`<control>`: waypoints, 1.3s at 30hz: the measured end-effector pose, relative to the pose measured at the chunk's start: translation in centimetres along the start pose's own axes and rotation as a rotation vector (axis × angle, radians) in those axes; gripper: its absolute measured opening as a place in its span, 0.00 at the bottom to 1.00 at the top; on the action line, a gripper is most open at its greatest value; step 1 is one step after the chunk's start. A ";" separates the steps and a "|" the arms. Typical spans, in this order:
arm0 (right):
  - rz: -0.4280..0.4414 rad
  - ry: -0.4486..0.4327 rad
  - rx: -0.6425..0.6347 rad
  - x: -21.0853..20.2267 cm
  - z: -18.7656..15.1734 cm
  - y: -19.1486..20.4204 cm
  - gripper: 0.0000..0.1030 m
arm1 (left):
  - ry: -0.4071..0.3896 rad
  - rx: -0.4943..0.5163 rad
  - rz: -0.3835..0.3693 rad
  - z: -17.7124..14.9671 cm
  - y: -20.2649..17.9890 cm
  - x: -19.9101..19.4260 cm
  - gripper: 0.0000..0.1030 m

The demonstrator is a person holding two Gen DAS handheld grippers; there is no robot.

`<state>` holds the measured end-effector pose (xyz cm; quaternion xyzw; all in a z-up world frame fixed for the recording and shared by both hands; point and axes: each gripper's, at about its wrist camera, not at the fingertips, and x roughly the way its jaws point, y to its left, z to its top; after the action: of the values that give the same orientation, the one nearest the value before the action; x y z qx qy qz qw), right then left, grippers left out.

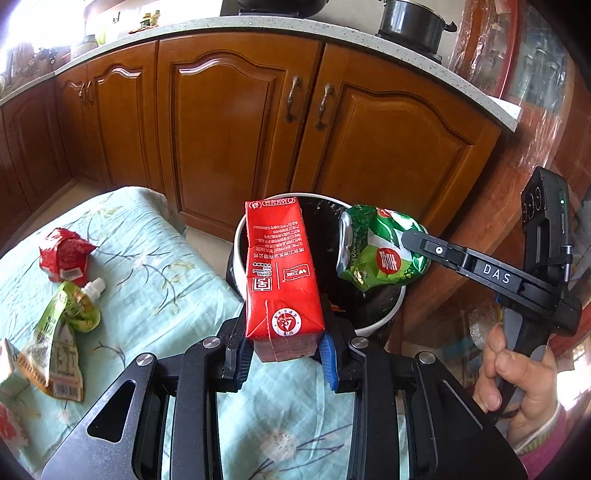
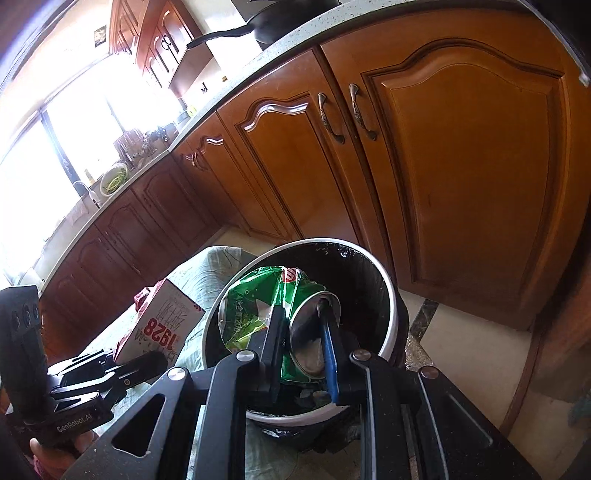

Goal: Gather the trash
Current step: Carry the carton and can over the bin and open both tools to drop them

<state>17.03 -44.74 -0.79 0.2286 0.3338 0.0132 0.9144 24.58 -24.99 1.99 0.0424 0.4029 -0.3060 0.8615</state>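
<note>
My left gripper (image 1: 284, 354) is shut on a red drink carton (image 1: 280, 273) and holds it upright at the near edge of the white trash bin (image 1: 380, 321). My right gripper (image 2: 304, 347) is shut on a crushed green can (image 2: 258, 306) and holds it over the bin's black-lined mouth (image 2: 391, 314). The can also shows in the left wrist view (image 1: 380, 251), held by the right gripper (image 1: 417, 240). The carton (image 2: 162, 325) and left gripper (image 2: 147, 363) show at the left of the right wrist view.
A table with a pale green floral cloth (image 1: 155, 258) carries a crumpled red wrapper (image 1: 64, 253), a green spout pouch (image 1: 70, 314) and more packaging at the left edge. Wooden cabinet doors (image 1: 236, 133) stand behind the bin. A black pot (image 1: 413, 22) sits on the counter.
</note>
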 end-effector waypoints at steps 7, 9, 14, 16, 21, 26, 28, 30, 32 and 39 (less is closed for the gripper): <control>-0.035 0.028 -0.022 1.0 0.2 -0.5 0.18 | 0.046 0.040 -0.010 1.7 -1.4 2.9 0.28; -0.038 0.038 -0.023 1.4 0.5 -0.7 0.18 | 0.055 0.051 -0.009 1.9 -1.7 3.4 0.28; -0.051 0.059 -0.025 2.5 1.0 -1.0 0.18 | 0.079 0.065 -0.005 2.0 -2.4 4.8 0.28; -0.055 0.066 -0.026 2.7 1.0 -1.1 0.18 | 0.085 0.065 -0.002 2.0 -2.4 5.2 0.28; -0.046 0.083 -0.016 3.4 1.2 -1.5 0.23 | 0.097 0.062 -0.003 2.0 -2.5 5.7 0.28; -0.031 0.052 0.022 2.9 1.3 -1.8 0.48 | 0.106 0.045 -0.001 2.1 -2.5 5.9 0.37; -0.028 0.033 0.023 2.2 1.1 -1.6 0.51 | 0.093 0.036 -0.004 1.9 -2.3 5.5 0.43; -0.014 0.009 0.028 1.4 0.9 -1.3 0.62 | 0.075 0.028 -0.001 1.6 -2.0 4.7 0.43; -0.002 -0.018 0.033 0.5 0.6 -0.9 0.75 | 0.054 0.009 -0.002 1.1 -1.5 3.8 0.46; 0.069 -0.058 0.055 -1.4 -1.7 1.6 0.89 | -0.017 -0.107 0.022 -2.3 1.2 -0.2 0.52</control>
<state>15.06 -42.81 -0.40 0.2652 0.2992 0.0288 0.9162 23.59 -23.14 0.39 -0.0017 0.4106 -0.2748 0.8694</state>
